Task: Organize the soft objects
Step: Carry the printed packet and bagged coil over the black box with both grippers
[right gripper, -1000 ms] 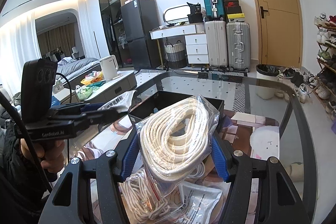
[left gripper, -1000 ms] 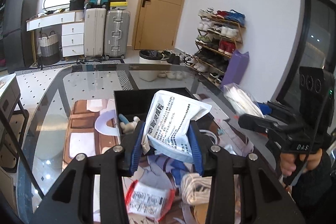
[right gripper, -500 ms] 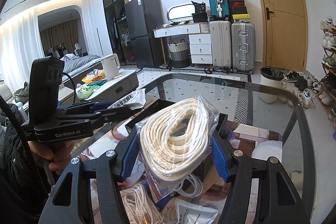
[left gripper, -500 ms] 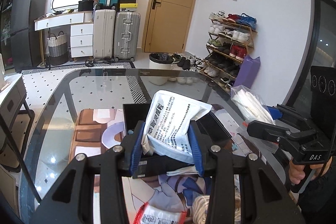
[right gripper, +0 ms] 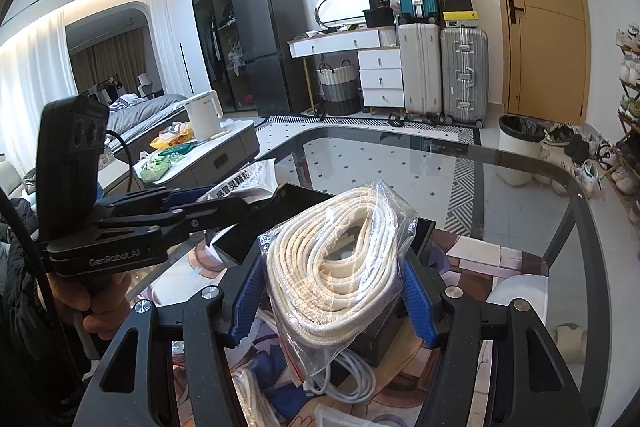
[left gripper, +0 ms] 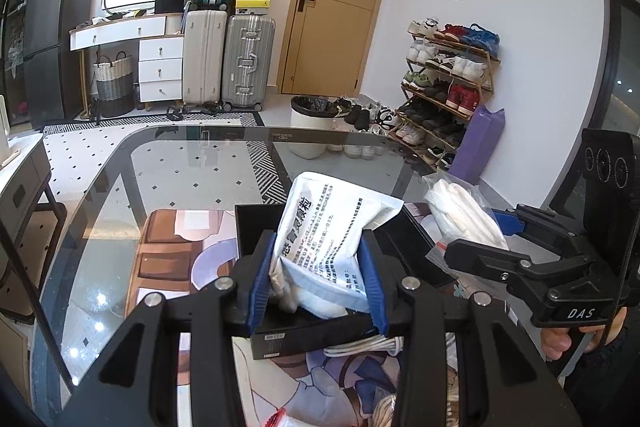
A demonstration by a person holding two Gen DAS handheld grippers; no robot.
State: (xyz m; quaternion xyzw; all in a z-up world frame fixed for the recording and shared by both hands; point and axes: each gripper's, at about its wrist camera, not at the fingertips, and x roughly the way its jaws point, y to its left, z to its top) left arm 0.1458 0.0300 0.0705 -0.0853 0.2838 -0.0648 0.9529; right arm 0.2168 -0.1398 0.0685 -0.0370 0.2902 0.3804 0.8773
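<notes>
Left gripper (left gripper: 318,277) is pinching a white printed pouch (left gripper: 326,243) over the near edge of the black box (left gripper: 416,247); right gripper (right gripper: 334,297) is clamping a clear bag of coiled white rope (right gripper: 336,263), hanging above the same box (right gripper: 376,341) on the glass table (right gripper: 520,187).

Best approach, I judge: lowering each bundle fully inside the walls before letting go, one at a time, so the grippers are not crowding.

Pouch: smooth, crinkly, limp. Rope: braided, springy, likely bulging. Box: rigid, matte, square-cornered.

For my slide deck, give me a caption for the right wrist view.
Right claw grips a bagged white rope coil above the black box on the glass table.
</notes>
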